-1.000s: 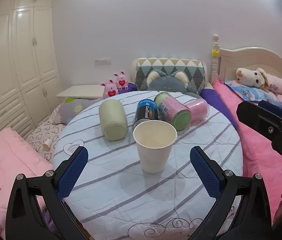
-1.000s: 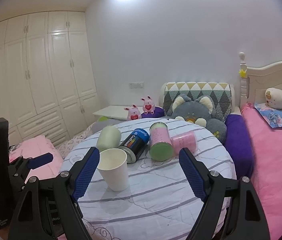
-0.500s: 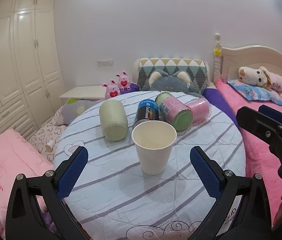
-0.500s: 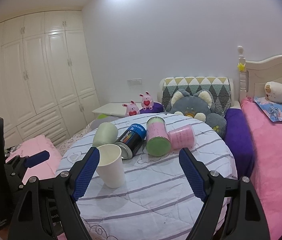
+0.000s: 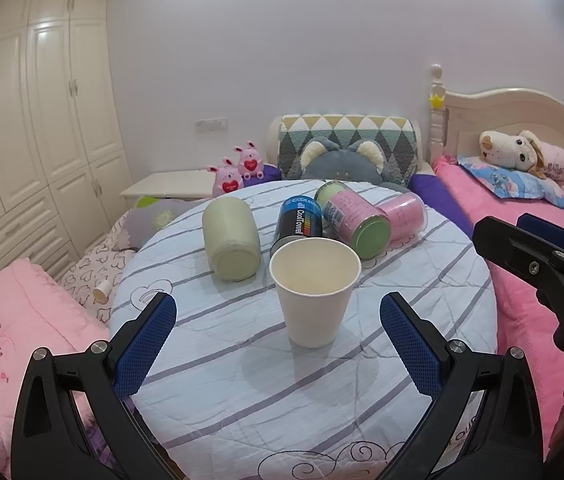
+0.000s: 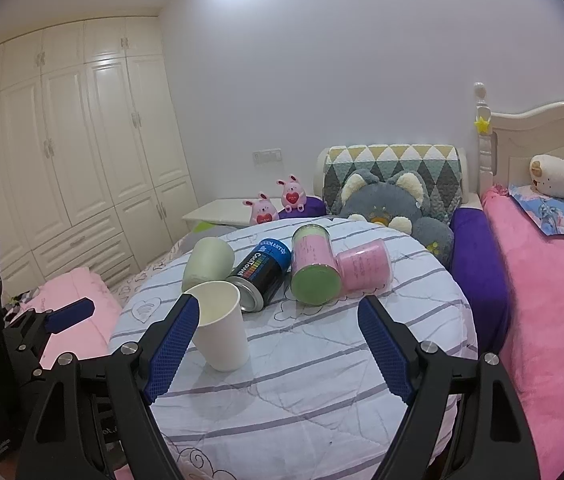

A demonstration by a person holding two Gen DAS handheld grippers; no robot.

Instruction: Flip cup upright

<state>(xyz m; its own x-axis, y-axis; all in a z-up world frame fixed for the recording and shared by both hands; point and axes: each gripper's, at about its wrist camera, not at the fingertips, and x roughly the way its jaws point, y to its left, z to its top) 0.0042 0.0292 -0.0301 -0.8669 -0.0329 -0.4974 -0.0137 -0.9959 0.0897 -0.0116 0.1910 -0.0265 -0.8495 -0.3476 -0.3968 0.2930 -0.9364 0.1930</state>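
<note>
A white paper cup (image 5: pixel 313 292) stands upright, mouth up, on the round striped table (image 5: pixel 321 392). It also shows in the right wrist view (image 6: pixel 220 326). My left gripper (image 5: pixel 278 344) is open and empty, with the cup just beyond and between its blue pads. My right gripper (image 6: pixel 278 350) is open and empty, pulled back from the table; the cup sits by its left finger (image 6: pixel 172 336). The right gripper also appears at the right edge of the left wrist view (image 5: pixel 541 264).
Behind the cup lie a pale green canister (image 5: pixel 232 238), a black-and-blue can (image 5: pixel 297 222), a pink-and-green canister (image 5: pixel 351 222) and a pink canister (image 5: pixel 401 218). A pink bed (image 5: pixel 529 248) is to the right, a pink cushion (image 5: pixel 10 336) to the left, wardrobes beyond.
Both grippers have drawn back and risen slightly from the table. The cup stays upright in place.
</note>
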